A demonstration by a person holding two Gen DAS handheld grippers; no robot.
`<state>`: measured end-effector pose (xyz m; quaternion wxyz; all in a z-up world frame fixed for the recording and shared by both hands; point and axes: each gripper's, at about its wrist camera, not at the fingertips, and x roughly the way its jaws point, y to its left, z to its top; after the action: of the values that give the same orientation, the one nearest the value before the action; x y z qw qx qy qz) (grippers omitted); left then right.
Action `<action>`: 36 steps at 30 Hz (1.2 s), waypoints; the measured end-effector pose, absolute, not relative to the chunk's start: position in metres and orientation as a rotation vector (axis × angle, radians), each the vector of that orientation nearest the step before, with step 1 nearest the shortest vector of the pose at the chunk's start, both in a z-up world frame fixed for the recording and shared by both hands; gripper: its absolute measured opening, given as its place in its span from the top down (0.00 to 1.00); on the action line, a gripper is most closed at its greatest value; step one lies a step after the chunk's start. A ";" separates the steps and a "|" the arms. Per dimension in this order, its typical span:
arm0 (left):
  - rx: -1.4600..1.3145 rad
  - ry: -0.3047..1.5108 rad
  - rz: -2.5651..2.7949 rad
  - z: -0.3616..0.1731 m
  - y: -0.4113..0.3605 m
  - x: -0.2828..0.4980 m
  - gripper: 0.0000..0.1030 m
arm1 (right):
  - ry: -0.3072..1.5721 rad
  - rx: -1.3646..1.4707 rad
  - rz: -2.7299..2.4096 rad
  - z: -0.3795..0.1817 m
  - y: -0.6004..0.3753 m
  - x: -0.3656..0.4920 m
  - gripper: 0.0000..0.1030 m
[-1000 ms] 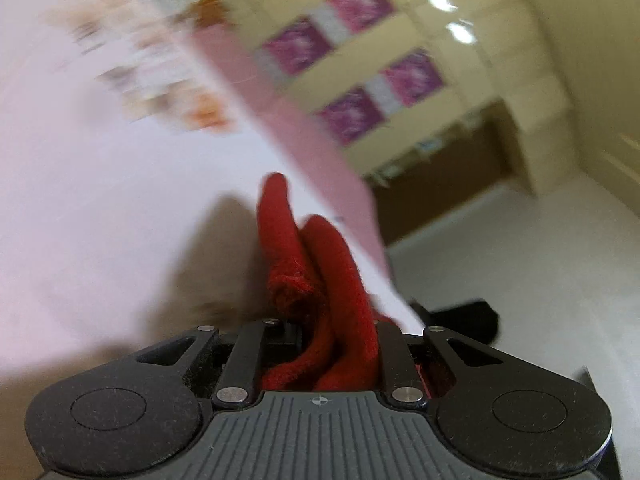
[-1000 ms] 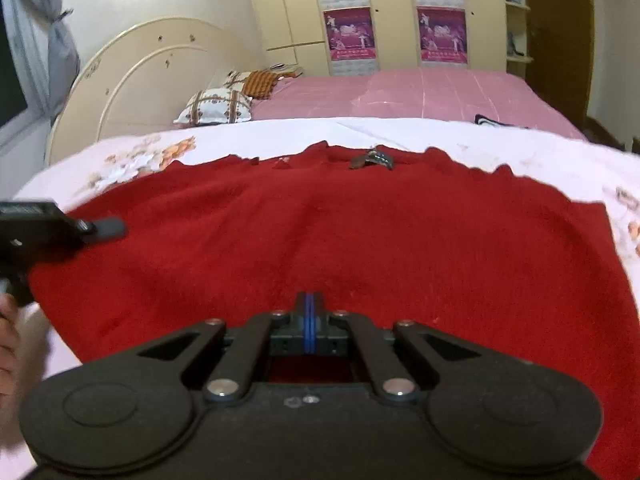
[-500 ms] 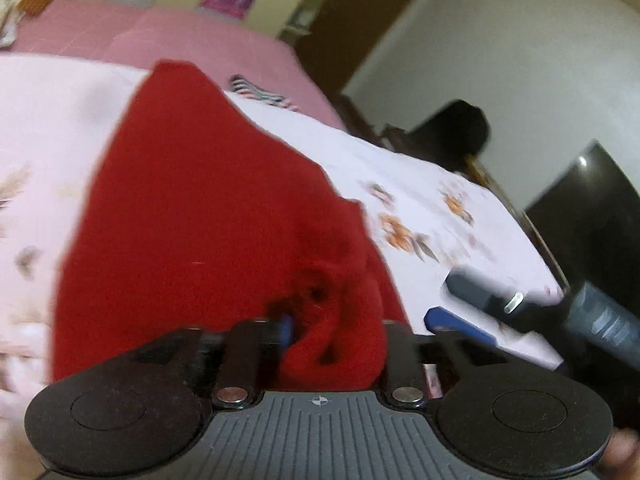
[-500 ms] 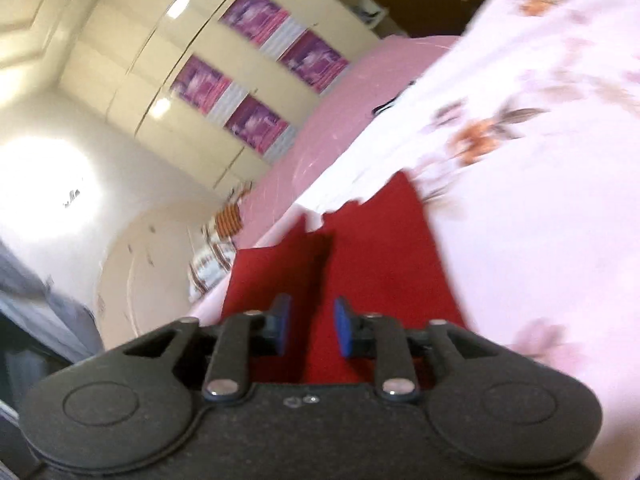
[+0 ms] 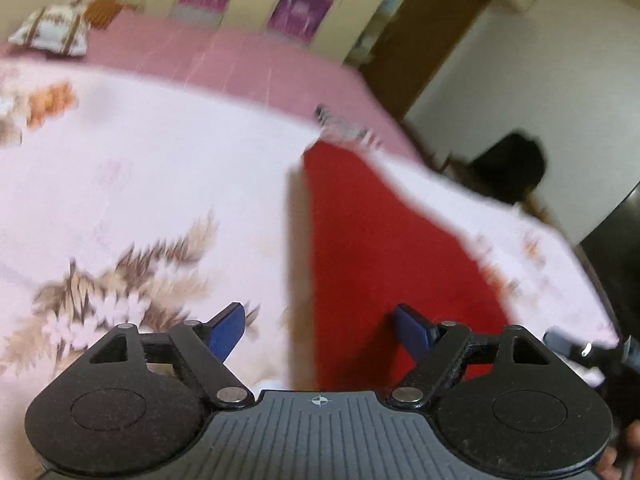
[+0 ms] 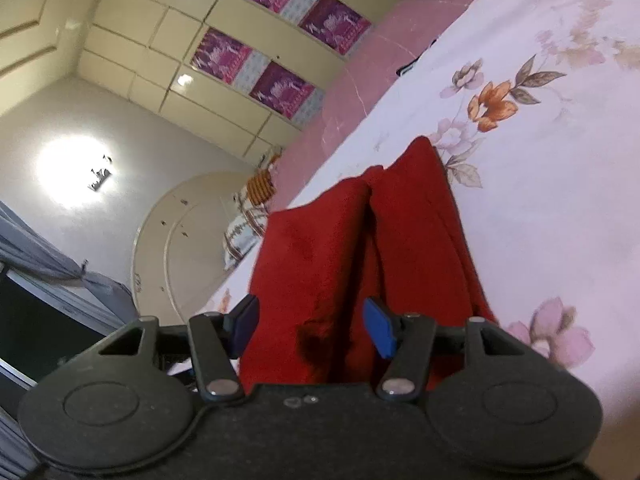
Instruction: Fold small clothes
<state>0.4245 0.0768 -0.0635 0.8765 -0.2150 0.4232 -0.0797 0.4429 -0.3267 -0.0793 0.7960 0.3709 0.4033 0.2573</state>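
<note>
A red knitted garment (image 5: 384, 240) lies folded in a long strip on the flowered white bedspread (image 5: 140, 168). My left gripper (image 5: 322, 332) hovers over its near end with the jaws opening. The garment's left edge runs between the blue pads (image 5: 228, 330), which do not press on it. In the right wrist view the garment (image 6: 416, 216) shows two raised folds. My right gripper (image 6: 312, 324), rolled sideways, has its jaws opening around the near fold, and its pads (image 6: 378, 328) stand off the cloth. The right gripper's tip (image 5: 580, 350) shows at the left view's right edge.
A pink sheet (image 5: 240, 60) covers the far side of the bed, with pillows (image 5: 52, 32) near the round headboard (image 6: 188, 236). A small striped item (image 5: 340, 124) lies beyond the garment. Cream wardrobes (image 6: 168, 40), a dark shape (image 5: 512, 168) and a curtain (image 6: 48, 264) surround the bed.
Both grippers have let go of the red garment and spread their jaws. The left one swung across the bed and the garment now lies flat in a folded strip. The right view rolled sideways.
</note>
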 end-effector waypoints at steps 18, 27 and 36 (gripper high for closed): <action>-0.419 0.797 -0.182 -0.055 0.047 0.430 0.22 | 0.676 0.041 0.544 -0.018 -0.224 0.422 0.81; -0.240 0.849 -0.268 -0.061 -0.015 0.443 0.22 | 0.732 0.060 0.406 -0.046 -0.281 0.439 0.81; -0.307 0.878 -0.273 -0.059 -0.001 0.447 0.20 | 0.763 0.272 0.438 -0.064 -0.308 0.443 0.68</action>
<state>0.4465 -0.0009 -0.0595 0.8849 -0.1474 0.4220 -0.1311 0.4428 -0.3080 -0.0643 0.8957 0.1315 0.3683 0.2115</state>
